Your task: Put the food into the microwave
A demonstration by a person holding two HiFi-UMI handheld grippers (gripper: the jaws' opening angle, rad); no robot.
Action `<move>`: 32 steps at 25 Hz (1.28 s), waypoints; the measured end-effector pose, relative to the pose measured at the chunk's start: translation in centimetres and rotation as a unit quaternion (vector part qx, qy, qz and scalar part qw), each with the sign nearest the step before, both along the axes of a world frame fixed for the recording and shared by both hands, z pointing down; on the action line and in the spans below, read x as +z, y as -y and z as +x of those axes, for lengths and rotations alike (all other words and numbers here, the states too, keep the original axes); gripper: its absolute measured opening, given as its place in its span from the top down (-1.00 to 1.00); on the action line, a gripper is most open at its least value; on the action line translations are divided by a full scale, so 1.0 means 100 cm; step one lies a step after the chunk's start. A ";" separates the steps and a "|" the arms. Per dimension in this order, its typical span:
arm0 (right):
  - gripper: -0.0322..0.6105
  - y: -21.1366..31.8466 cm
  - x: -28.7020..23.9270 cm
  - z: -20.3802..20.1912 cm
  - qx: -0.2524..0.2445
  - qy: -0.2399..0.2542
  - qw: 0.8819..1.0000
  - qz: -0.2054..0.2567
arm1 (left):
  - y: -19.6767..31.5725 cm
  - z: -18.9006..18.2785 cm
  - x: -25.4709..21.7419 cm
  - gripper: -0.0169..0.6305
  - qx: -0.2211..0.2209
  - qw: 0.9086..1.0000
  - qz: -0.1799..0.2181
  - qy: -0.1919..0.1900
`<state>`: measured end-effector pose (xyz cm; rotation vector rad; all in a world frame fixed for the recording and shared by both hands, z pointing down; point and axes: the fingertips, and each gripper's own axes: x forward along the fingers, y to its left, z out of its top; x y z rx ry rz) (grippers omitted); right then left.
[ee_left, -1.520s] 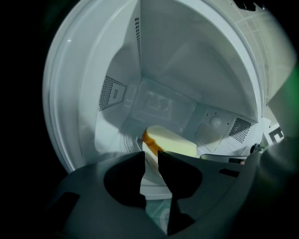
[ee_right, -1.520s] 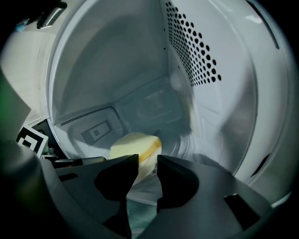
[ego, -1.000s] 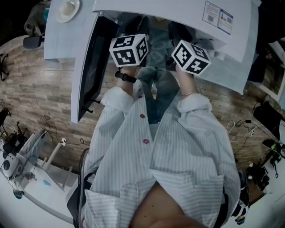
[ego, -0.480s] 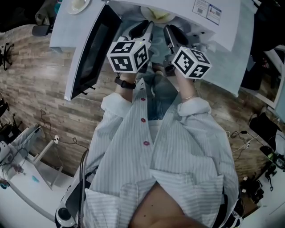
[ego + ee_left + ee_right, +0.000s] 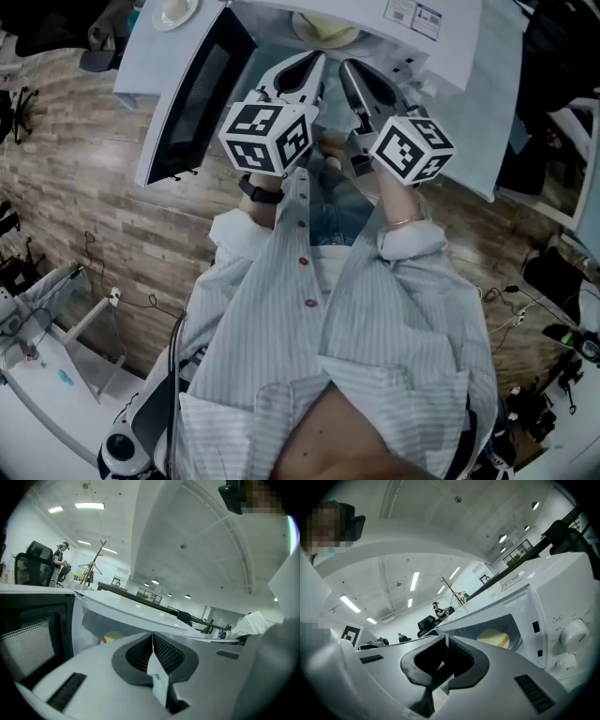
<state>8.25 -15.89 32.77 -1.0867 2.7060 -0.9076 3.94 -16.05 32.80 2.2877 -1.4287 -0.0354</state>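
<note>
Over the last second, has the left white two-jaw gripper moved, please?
Yes. The left white two-jaw gripper has drawn back out of the white microwave, toward the person; its shut jaws now show outside the cavity.

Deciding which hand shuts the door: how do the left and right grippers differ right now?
The left gripper hangs on the open door side; the right gripper sits nearer the control knobs. The left angles rightward, the right leftward. Both have fingers together, hold nothing, and point at the food in the microwave.
</note>
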 end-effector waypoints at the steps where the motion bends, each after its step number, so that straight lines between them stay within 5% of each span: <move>1: 0.76 -0.005 -0.005 0.001 -0.003 0.003 1.000 0.004 | -0.005 0.001 -0.004 0.91 0.002 1.000 0.003 0.000; 15: 0.80 -0.047 -0.041 0.012 -0.024 -0.003 0.998 0.050 | -0.054 0.016 -0.040 0.92 0.040 0.999 0.026 -0.011; 32: 0.80 -0.045 -0.055 0.005 -0.018 0.009 0.999 0.048 | -0.060 0.011 -0.051 0.92 0.062 0.998 0.026 -0.012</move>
